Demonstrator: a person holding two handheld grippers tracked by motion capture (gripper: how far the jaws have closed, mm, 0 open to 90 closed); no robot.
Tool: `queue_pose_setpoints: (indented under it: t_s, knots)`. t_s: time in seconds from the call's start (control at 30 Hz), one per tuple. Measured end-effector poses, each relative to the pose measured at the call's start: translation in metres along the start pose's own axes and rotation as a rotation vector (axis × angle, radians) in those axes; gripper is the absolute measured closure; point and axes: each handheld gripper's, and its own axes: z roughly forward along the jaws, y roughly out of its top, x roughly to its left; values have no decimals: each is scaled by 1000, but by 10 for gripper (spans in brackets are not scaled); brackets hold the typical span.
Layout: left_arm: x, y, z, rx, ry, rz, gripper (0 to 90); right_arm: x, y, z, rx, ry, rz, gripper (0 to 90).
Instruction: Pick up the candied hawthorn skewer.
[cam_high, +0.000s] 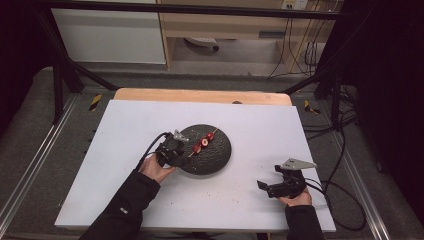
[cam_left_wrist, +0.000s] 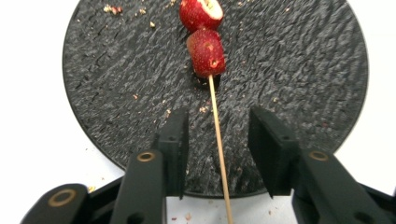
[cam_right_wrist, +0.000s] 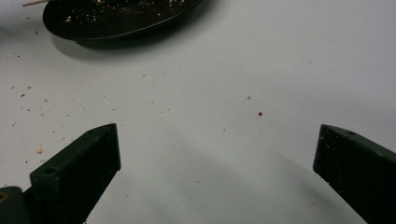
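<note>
Here: fruit skewer (cam_left_wrist: 217, 130) lies on the dark round plate (cam_high: 220, 155), mid-table (cam_high: 150, 200), its bare stick end running past the plate's near rim.

Left claw (cam_left_wrist: 218, 151) straddles that bare stick; jaws part-way apart, a gap on both sides, pads not pressing. Nothing held yet.

Right claw (cam_right_wrist: 217, 154) sits low over the white table, well apart from the plate, jaws wide, nothing between them.

Handling, by judgement: light overall. Stick thin, stiff, smooth, likely to roll or pivot in a loose pinch, and could snap if bent. Fruit soft, wet, easily bruised; may slide along the stick if tipped. Best hold: bare wood just short of the nearest piece, kept level.

Looks: pale wooden stick, red berry-like pieces (cam_left_wrist: 206, 52) threaded along it, the far one cut to show a pale inside. Plate rough-textured, strewn with crumbs.
</note>
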Motion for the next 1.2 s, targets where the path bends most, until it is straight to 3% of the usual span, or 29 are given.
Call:
queue_pose_setpoints:
  t_s: [0.1,0.5,1.2]
  knots:
    - [0,2,7,33,0,0,627,0,0,0,0,1,-2,17]
    - [-1,6,16,71,10,5,780,0,0,0,3,3,1,17]
    - [-11,9,20,102,73,39,874,0,0,0,4,5,3,17]
